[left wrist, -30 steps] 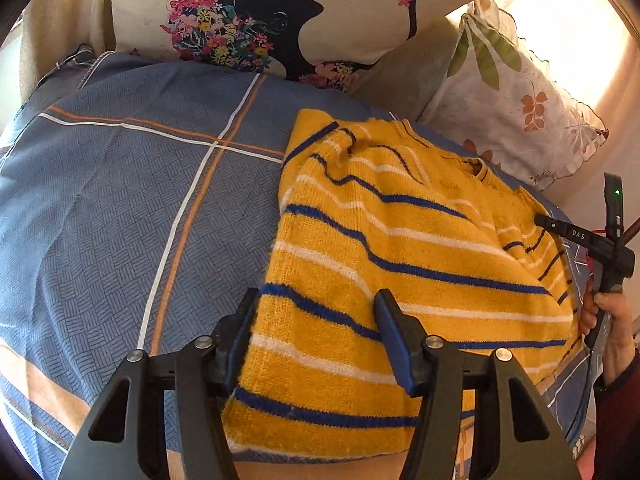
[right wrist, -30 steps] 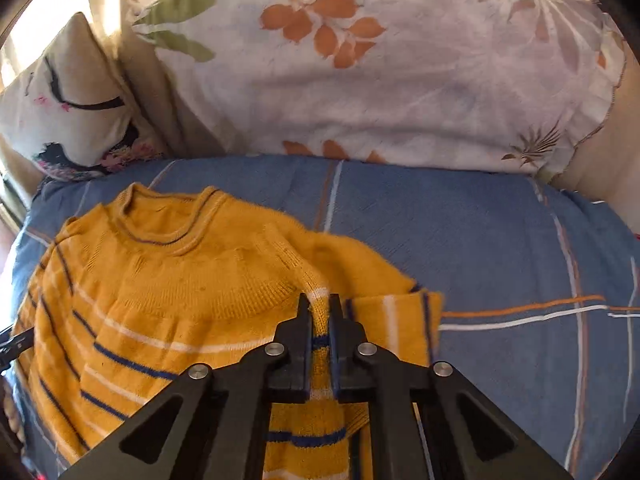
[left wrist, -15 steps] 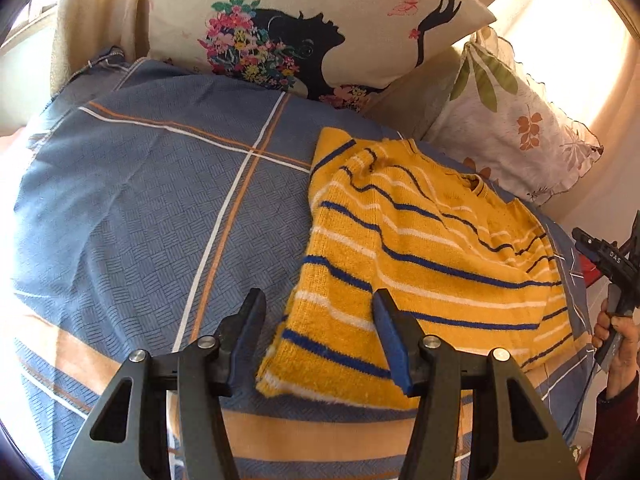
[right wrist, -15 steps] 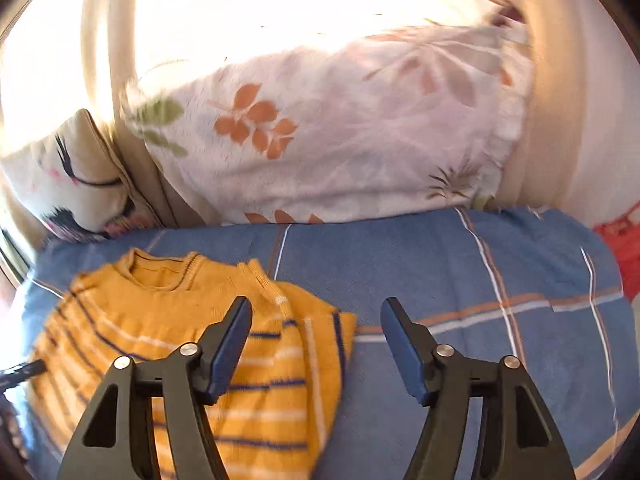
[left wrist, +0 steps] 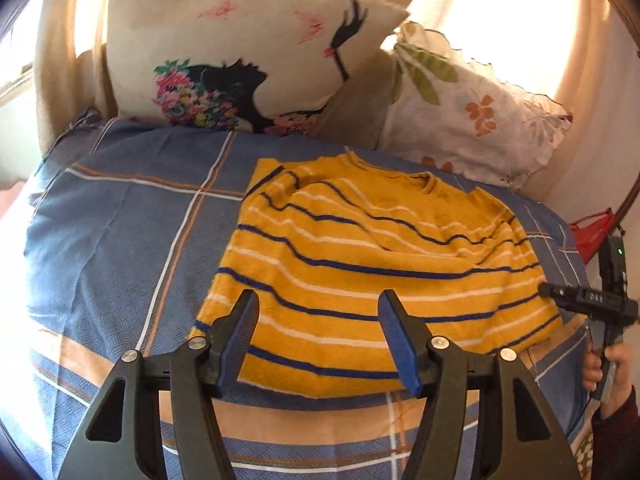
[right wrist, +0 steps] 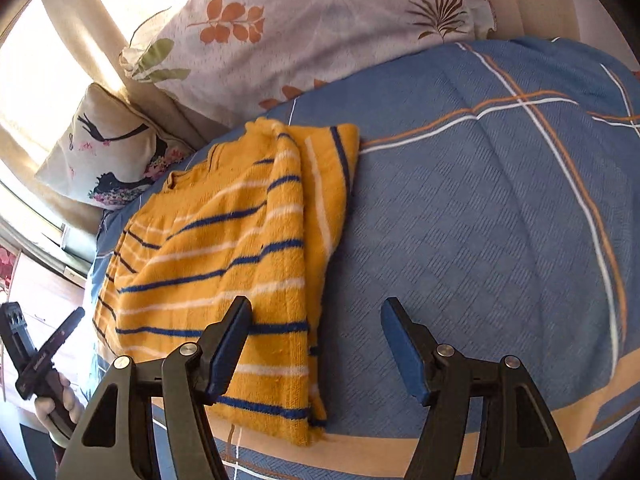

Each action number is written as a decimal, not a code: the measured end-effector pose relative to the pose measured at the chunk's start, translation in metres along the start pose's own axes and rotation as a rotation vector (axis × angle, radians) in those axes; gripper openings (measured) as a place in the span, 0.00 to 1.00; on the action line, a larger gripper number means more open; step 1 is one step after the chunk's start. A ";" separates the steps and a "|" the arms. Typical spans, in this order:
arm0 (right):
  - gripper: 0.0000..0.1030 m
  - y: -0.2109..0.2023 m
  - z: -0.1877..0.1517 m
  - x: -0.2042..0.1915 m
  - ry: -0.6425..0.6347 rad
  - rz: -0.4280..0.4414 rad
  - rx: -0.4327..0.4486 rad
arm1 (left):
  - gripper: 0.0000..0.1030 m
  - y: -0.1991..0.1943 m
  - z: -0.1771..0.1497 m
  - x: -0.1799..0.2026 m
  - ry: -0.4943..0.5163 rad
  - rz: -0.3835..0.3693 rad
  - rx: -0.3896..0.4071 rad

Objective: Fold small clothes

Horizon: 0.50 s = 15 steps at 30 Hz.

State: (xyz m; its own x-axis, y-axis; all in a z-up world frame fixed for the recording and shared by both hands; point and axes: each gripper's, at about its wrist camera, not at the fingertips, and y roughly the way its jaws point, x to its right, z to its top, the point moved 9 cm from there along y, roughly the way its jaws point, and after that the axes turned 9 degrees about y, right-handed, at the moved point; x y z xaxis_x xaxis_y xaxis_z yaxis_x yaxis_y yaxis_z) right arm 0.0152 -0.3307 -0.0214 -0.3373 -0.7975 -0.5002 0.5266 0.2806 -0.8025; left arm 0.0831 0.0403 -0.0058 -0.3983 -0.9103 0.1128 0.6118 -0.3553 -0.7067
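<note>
Left gripper (left wrist: pixel 318 336), black with blue pads: jaws parted and opening a little further, hovering over the near hem of the yellow knitted sweater with navy and white stripes (left wrist: pixel 360 264); the pads touch no cloth. A second ago the hem lay between these fingers at closer range; the view is now wider and higher, so the tool has drawn back and up from the garment.

Right gripper (right wrist: pixel 316 344): jaws released and spread wide, nothing between them. One second ago they were clenched on a striped sleeve; half a second ago they were already apart. The left pad now hangs over the sweater's right edge, the right pad over bare cover.

The sweater (right wrist: pixel 224 256) lies flat on the blue woven bedcover with orange and white check lines (right wrist: pixel 480 220), neckline toward the head end and hem beside the near edge. Both sleeves are turned in across the body, the right one forming a doubled strip along that side.

Beyond the head edge stand a cream pillow printed with a black silhouette and flowers (left wrist: pixel 240 56) and a white pillow with orange leaves (right wrist: pixel 320 20).

Reading: the sleeve folds appear complete and both tools are free. The remaining step is probably folding hem to neckline, which would need both grippers repositioned at the near corners.
</note>
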 end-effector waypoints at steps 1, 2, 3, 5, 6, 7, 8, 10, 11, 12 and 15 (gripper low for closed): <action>0.70 0.003 -0.003 -0.002 -0.014 -0.009 0.002 | 0.59 0.005 -0.004 -0.009 -0.020 0.022 -0.018; 0.70 0.002 -0.005 -0.005 -0.037 -0.021 0.019 | 0.59 0.010 -0.008 -0.018 -0.033 0.045 -0.036; 0.70 0.003 -0.008 -0.008 -0.053 -0.016 0.009 | 0.59 0.014 -0.013 -0.026 -0.041 0.073 -0.056; 0.48 0.003 -0.014 -0.015 -0.084 0.001 -0.010 | 0.59 0.021 -0.023 -0.043 -0.054 0.157 -0.103; 0.39 0.004 -0.016 -0.017 -0.100 -0.002 -0.023 | 0.59 0.025 -0.029 -0.050 -0.068 0.175 -0.125; 0.35 0.006 -0.017 -0.016 -0.109 -0.018 -0.036 | 0.59 0.029 -0.034 -0.057 -0.090 0.173 -0.144; 0.34 0.008 -0.017 -0.014 -0.110 -0.043 -0.033 | 0.59 0.031 -0.039 -0.061 -0.115 0.164 -0.156; 0.32 0.008 -0.016 -0.012 -0.115 -0.059 -0.025 | 0.60 0.027 -0.039 -0.062 -0.116 0.164 -0.146; 0.34 0.007 -0.016 -0.011 -0.122 -0.074 -0.019 | 0.60 0.024 -0.038 -0.061 -0.102 0.172 -0.143; 0.37 0.005 -0.016 -0.011 -0.130 -0.095 -0.009 | 0.60 0.020 -0.037 -0.058 -0.087 0.178 -0.133; 0.50 -0.005 -0.013 -0.009 -0.149 -0.162 0.041 | 0.60 0.006 -0.031 -0.049 -0.011 0.223 -0.099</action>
State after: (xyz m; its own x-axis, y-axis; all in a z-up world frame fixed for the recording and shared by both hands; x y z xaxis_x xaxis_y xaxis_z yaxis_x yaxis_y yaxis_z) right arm 0.0061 -0.3179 -0.0171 -0.3028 -0.9014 -0.3096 0.5068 0.1228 -0.8532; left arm 0.0857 0.0896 -0.0371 -0.2535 -0.9662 -0.0465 0.6136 -0.1235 -0.7799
